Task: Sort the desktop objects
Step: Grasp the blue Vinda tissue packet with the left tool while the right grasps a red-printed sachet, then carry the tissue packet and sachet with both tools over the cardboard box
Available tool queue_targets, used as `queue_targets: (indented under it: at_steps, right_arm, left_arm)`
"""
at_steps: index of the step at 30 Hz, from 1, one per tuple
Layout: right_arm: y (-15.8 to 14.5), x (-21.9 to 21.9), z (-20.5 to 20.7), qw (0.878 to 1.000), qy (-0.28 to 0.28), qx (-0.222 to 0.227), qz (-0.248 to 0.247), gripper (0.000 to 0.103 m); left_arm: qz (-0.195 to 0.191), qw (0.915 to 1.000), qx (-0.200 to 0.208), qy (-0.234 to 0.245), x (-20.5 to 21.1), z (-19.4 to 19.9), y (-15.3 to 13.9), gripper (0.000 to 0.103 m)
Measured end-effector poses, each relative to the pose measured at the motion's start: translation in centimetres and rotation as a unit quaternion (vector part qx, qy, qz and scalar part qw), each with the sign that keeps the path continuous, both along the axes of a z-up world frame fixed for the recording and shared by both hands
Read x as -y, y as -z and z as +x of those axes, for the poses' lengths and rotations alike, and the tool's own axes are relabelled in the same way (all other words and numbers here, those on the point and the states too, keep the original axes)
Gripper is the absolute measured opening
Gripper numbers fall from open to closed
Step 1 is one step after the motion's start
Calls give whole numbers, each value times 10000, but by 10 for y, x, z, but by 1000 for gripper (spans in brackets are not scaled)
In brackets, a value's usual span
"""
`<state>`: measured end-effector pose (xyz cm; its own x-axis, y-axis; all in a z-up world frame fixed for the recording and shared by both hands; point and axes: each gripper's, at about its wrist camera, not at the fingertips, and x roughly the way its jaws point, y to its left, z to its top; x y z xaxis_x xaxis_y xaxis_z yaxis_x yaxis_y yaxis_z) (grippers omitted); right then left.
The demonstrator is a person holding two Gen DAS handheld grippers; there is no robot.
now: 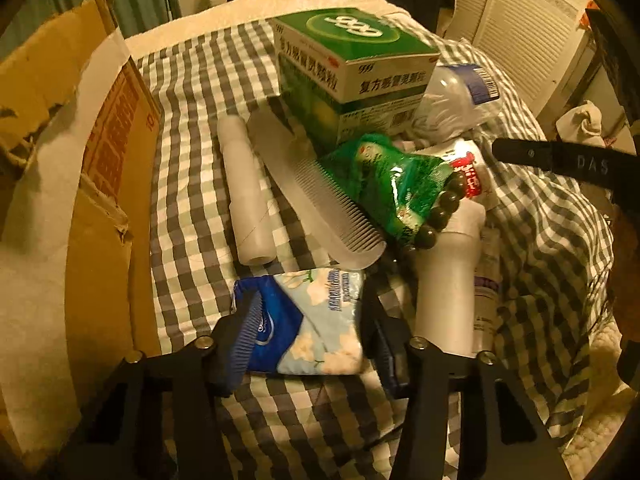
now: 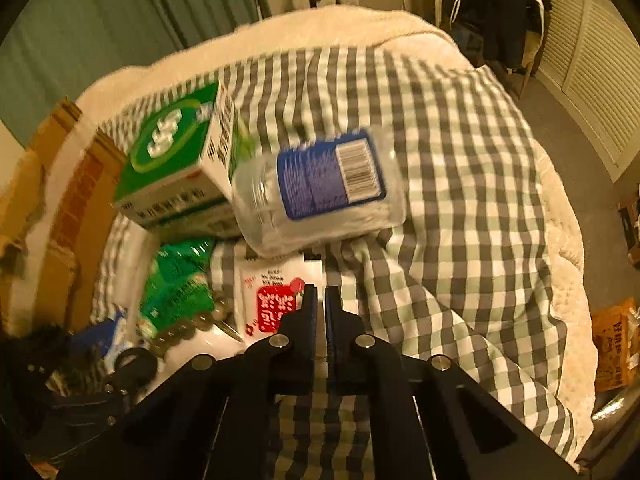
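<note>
The left gripper (image 1: 308, 334) sits low in the centre of its own view, its jaws pressed on the two short ends of a soft blue-and-white floral tissue packet (image 1: 310, 320) lying on the grey-and-white checked cloth (image 1: 192, 208). The packet squashes easily, so a loose hold could let it slide out on lifting.

Just above the packet, a translucent white plastic comb (image 1: 316, 204) lies slanted across the pile, its toothed end close to the packet's upper edge; a hasty lift may drag it. Left of the comb lies a white plastic tube (image 1: 246, 192), and at the far left edge stands a brown cardboard box (image 1: 100, 184), probably the sorting bin.

In the right wrist view, the right gripper (image 2: 321, 308) at lower centre has its jaws pressed together with nothing visible between them. It may have missed its target. Directly above its tips lies a clear plastic bottle with a blue label (image 2: 320, 188), leaning on a green-and-white medicine carton (image 2: 176, 160); a nudge could roll the bottle down the cloth's slope to the right. A white sachet with red print (image 2: 276, 300) lies just left of the tips.
</note>
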<state>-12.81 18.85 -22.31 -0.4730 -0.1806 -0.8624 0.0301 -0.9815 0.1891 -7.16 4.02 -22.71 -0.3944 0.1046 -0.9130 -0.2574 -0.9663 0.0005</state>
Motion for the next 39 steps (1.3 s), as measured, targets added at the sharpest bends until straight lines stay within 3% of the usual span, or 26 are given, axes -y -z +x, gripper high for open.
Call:
queue_targets:
  at_steps: [7,11,13,15,17,23,25,27,31,39]
  right_arm:
    - [-23,-12,12,9993,100,-319,-155,0]
    - [-17,-8,8,9996,18,-258,-61,1]
    - [-3,-2,5,9999,-54,-62,99,8]
    - [4,6,-4,9997,-109,56,189,43]
    - [11,13,-10,9996,-185,91,211,56]
    - [38,30,-27,9985,-212,460,186,56]
    - [37,34,-30,9984,-281,497,-22,40]
    - [35,38,-30,9974,-383,539,-295,6]
    - [25,46,-25,9985,-407,371,-69,5]
    - [-10,26,-4,9998,51,-157,-150,5]
  left_arm:
    - [160,9995,-224,166,-4,7,-19,33]
    - [305,9988,-338,196,-5,9,-30,27]
    - [438,9978,-415,261,-6,7,-39,25]
    - [497,9967,-553,325,-7,10,-48,24]
    - [550,9955,-672,376,-9,12,-56,23]
    - [768,9922,-914,368,-4,6,-73,23]
    - [838,9906,-1020,364,-2,8,-81,23]
    - [885,9890,-1124,371,0,10,-88,23]
    - [1009,9859,-1275,400,2,13,-101,23]
    - [1171,9804,-1530,409,8,21,-122,23]
